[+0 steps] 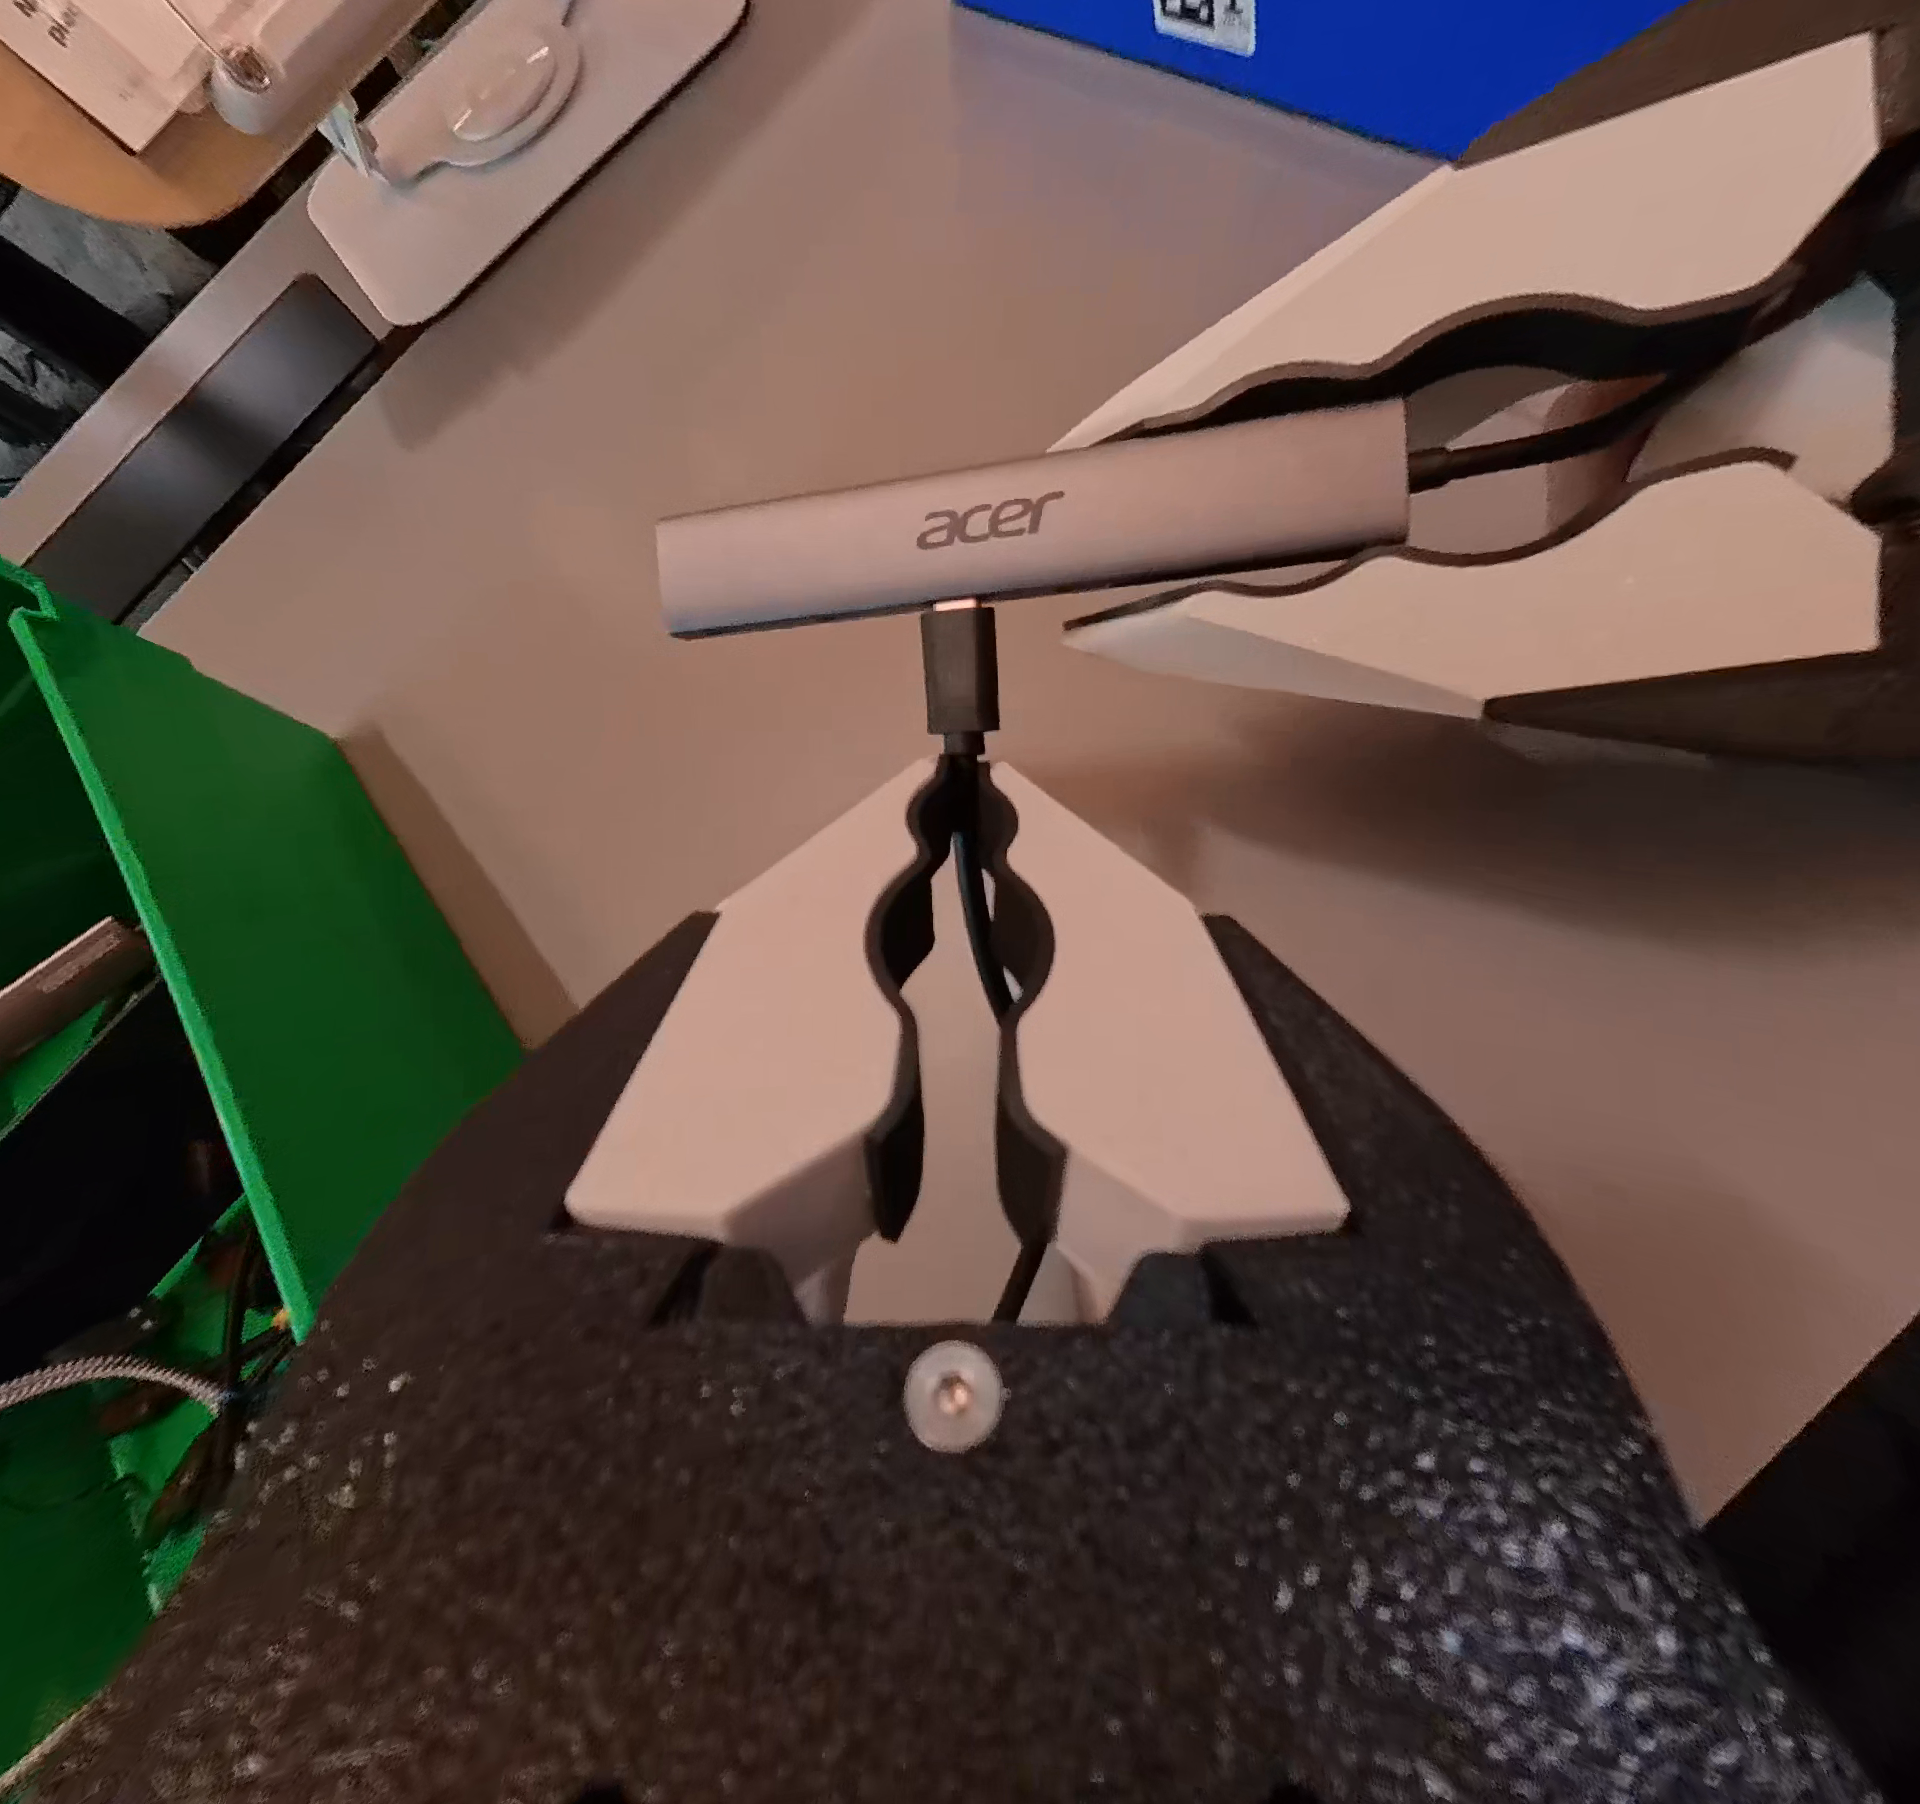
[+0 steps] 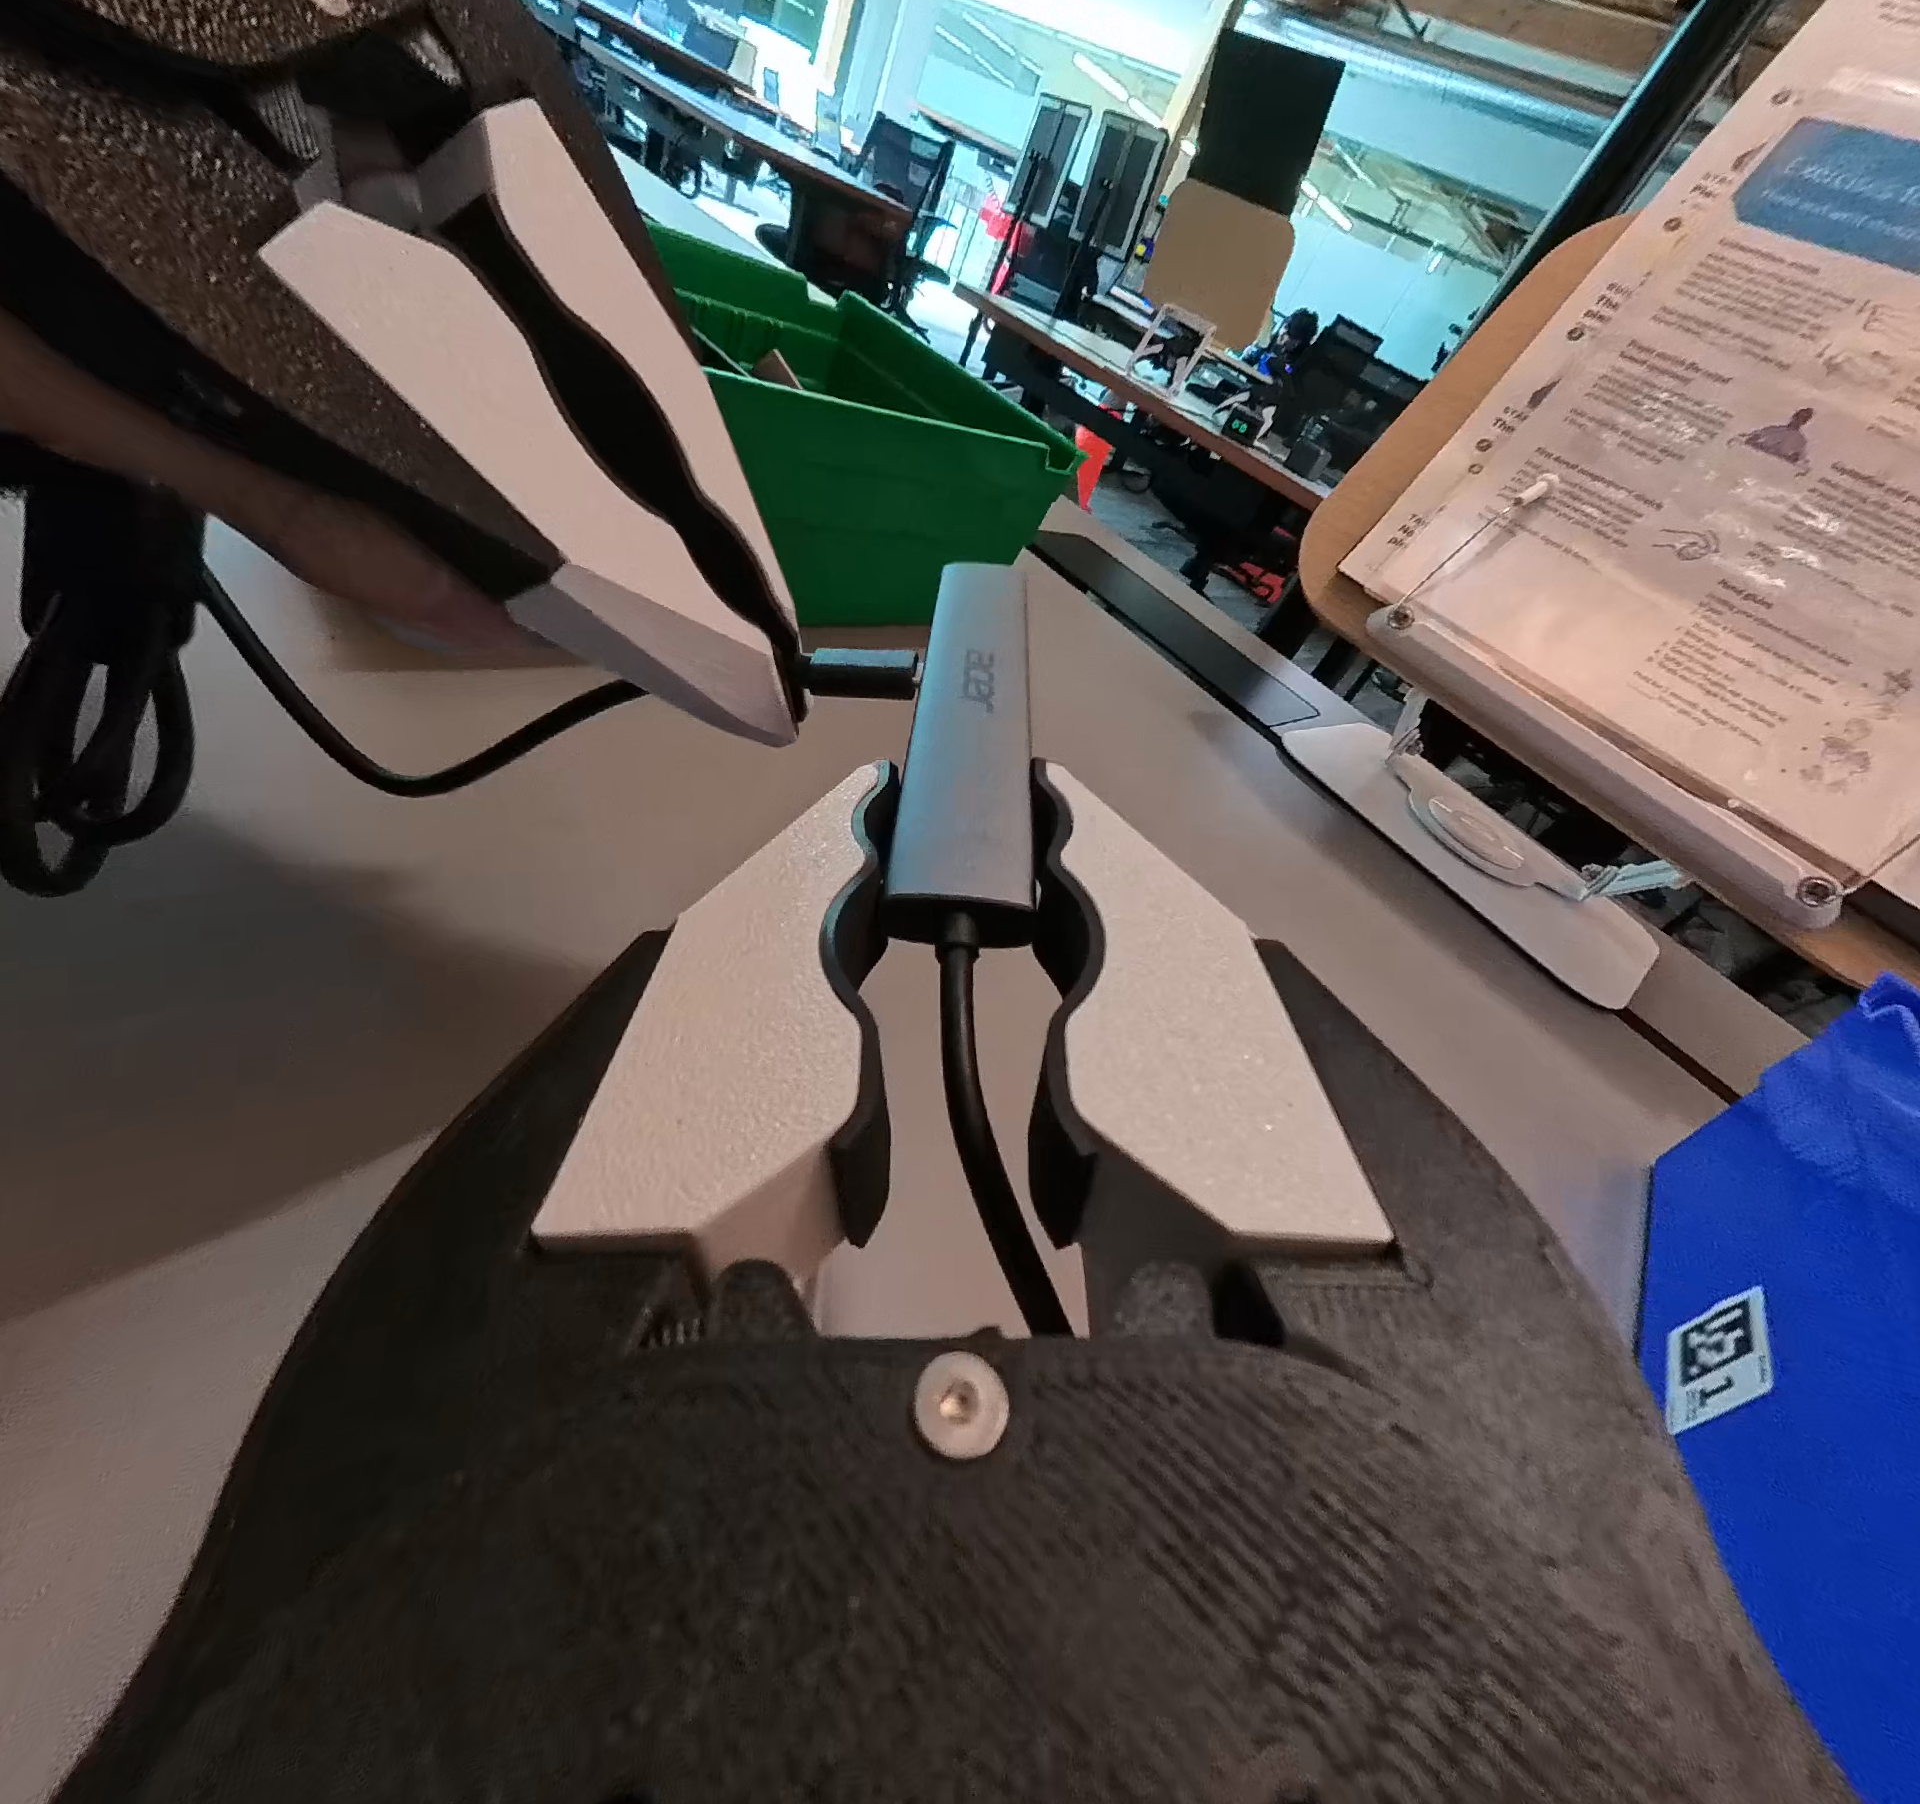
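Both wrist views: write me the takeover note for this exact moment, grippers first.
Left gripper: shut on the black cable just behind its plug.
Right gripper: shut on the grey hub, held above the table.
Plug tip meets the hub's side port; full seating cannot be told.
Hub's own cord trails back between the right fingers.
Green bin and blue bin stand nearby.

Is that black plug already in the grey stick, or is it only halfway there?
Looks nearly seated: the black plug meets the grey hub's side port, with a sliver of metal tip showing. In hand: the right gripper clamps the hub, the left gripper pinches the cable just behind the plug. Whether it's fully home, I cannot tell.
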`<state>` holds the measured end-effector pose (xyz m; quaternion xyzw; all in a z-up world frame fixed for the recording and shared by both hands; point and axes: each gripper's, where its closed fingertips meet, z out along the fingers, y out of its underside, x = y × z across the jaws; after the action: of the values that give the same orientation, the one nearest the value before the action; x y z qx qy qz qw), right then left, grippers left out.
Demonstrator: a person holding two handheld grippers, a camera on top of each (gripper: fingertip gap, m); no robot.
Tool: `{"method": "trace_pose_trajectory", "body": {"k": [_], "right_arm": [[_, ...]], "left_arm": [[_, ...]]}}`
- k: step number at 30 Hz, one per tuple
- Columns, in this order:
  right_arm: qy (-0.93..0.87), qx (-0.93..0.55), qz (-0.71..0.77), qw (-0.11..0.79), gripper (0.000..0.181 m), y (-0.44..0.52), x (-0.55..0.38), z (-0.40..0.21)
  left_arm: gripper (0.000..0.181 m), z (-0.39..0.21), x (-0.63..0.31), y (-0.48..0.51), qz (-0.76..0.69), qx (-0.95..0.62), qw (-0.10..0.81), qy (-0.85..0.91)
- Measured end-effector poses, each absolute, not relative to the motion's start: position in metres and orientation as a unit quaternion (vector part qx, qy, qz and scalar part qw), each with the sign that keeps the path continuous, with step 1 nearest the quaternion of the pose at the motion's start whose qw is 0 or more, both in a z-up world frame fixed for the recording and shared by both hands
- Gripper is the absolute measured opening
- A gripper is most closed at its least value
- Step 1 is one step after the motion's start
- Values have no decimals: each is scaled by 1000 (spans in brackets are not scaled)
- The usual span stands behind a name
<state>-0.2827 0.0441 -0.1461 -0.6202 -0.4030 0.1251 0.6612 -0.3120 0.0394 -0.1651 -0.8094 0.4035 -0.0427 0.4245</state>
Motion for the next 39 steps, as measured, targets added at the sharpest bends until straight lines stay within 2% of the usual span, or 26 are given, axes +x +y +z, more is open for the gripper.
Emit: {"method": "trace_pose_trajectory", "body": {"k": [4,8,9,11,12,17,20,24,27,33,39], "right_arm": [[-406,-614,113,668,24,44,-284,-145],[-378,-609,124,686,22,46,-275,-136],[-373,-602,119,695,22,46,-272,-132],[-360,-597,84,712,22,51,-263,-127],[-358,-601,70,711,22,54,-259,-128],[-370,-585,81,717,22,49,-265,-126],[-390,-584,89,707,22,47,-271,-131],[-389,-583,83,708,22,47,-271,-131],[-356,-598,74,714,22,55,-257,-127],[-276,-609,75,740,22,64,-225,-113],[-270,-598,105,747,22,63,-220,-109]], "left_arm": [[0,-168,-313,40,-48,-812,422,400],[2,-154,-299,38,-126,-791,452,392],[5,-148,-296,36,-146,-783,459,392],[32,-126,-298,31,-184,-764,485,383],[35,-113,-305,31,-195,-758,500,371],[34,-58,-389,44,-198,-743,583,262],[33,-9,-426,37,-324,-668,651,158],[21,44,-445,10,-457,-524,711,108],[25,57,-441,-4,-440,-499,733,138],[42,31,-466,1,-233,-624,720,197],[42,14,-486,12,-167,-664,706,180]]}}
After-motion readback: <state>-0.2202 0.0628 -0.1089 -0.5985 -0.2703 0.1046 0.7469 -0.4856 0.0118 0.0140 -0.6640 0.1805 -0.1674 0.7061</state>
